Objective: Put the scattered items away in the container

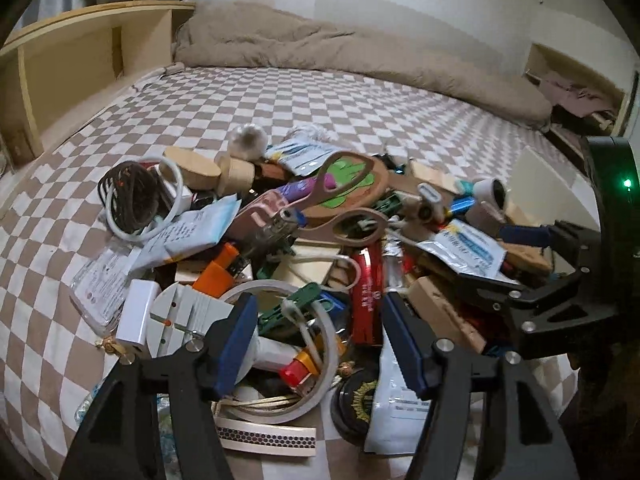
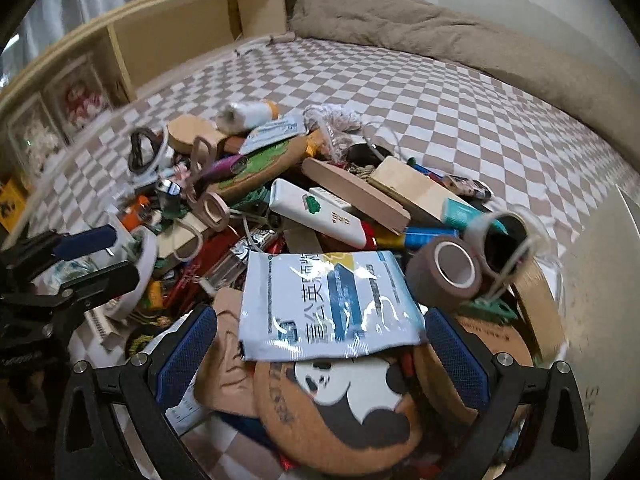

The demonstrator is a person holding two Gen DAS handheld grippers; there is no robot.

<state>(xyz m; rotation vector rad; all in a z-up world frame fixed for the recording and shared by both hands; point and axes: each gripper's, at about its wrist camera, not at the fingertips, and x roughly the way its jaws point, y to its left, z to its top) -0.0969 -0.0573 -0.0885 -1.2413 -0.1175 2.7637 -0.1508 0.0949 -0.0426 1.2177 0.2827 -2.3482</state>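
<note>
A heap of small items lies on the checkered bedspread (image 1: 280,92). My left gripper (image 1: 318,334) is open, its fingers either side of a white tape ring (image 1: 324,360) and a green clip (image 1: 300,300), with a red packet (image 1: 366,292) just ahead. Beige scissors (image 1: 340,208) lie on top of the heap. My right gripper (image 2: 320,354) is open over a white and blue sachet (image 2: 328,308) and a round panda coaster (image 2: 344,404). A brown tape roll (image 2: 448,276) sits ahead right. The right gripper also shows at the right in the left wrist view (image 1: 532,256).
A beige duvet (image 1: 340,52) lies along the bed's far side. A wooden shelf unit (image 1: 80,60) runs along the left. A pale flat surface (image 2: 600,264) stands at the right edge. White boxes (image 2: 320,216) and wooden blocks (image 2: 356,196) fill the heap's middle.
</note>
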